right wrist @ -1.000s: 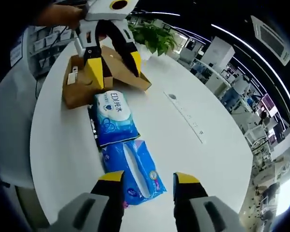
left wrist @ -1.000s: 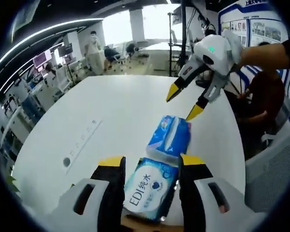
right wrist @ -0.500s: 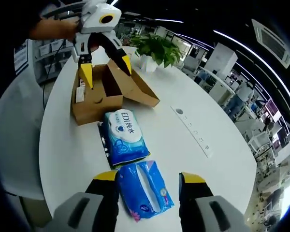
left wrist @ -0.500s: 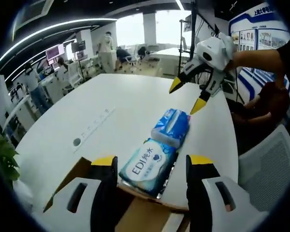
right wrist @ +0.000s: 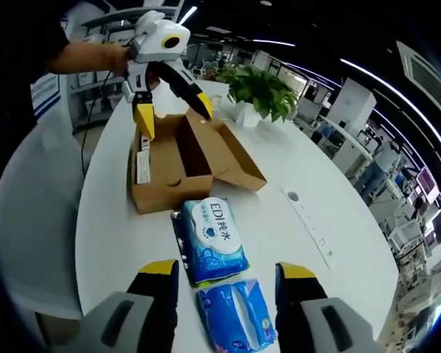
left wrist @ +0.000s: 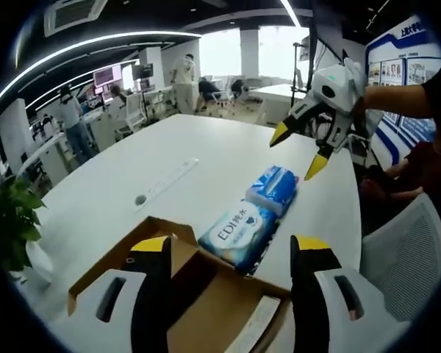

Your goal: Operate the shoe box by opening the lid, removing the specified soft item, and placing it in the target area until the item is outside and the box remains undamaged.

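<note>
The wet-wipes pack (right wrist: 213,239) lies on the bench (right wrist: 279,220) beyond the right gripper (right wrist: 224,273), whose fingers spread wide (empty); the left gripper (left wrist: 222,251), likewise wide, hovers over the open shoe box (right wrist: 169,158).

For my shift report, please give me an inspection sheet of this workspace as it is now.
Surface: white table, bare around the items.
Job's things: cardboard shoe box open, lid folded out; wipes pack and blue tissue pack lie outside on the table.
Clutter: potted plant; power strip.
Grippers: left gripper open above the box; right gripper open above the packs, holding nothing.
Cables: nothing seen.
Surroundings: office desks, people standing.
</note>
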The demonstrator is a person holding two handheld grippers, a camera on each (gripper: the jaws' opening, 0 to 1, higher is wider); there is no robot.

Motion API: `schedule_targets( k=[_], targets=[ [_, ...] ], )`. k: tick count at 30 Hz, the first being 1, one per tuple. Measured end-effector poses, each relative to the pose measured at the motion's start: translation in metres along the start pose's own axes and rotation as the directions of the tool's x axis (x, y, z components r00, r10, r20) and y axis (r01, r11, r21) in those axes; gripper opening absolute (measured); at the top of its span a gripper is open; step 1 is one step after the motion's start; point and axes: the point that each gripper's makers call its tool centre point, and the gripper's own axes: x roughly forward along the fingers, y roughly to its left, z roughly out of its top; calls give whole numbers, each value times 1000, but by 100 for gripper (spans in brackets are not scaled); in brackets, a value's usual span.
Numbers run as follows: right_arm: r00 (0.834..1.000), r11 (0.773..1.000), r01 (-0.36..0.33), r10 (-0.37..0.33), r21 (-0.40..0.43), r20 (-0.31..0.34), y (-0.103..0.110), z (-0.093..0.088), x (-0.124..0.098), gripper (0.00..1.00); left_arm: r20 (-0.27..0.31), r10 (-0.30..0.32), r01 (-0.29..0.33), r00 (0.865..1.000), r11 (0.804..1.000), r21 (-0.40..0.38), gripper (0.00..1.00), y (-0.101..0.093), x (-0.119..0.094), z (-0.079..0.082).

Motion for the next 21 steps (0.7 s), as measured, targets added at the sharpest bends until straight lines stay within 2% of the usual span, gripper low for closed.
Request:
schedule_targets(
  k=[9, 14, 21],
  targets=[
    [996, 995, -79, 81, -53, 32, 25, 36, 18, 51, 36, 64, -62, 997, 997, -48, 70, 10, -37, -13],
    [991, 989, -122, 126, -82, 49, 38, 56, 30, 51, 28, 102, -100, 994, 993, -55, 73, 15, -55, -25],
    [978, 976, -184, 194, -119, 77, 60, 84, 51, 52, 46, 121, -117, 992, 990, -82, 74, 16, -74, -33]
  ],
)
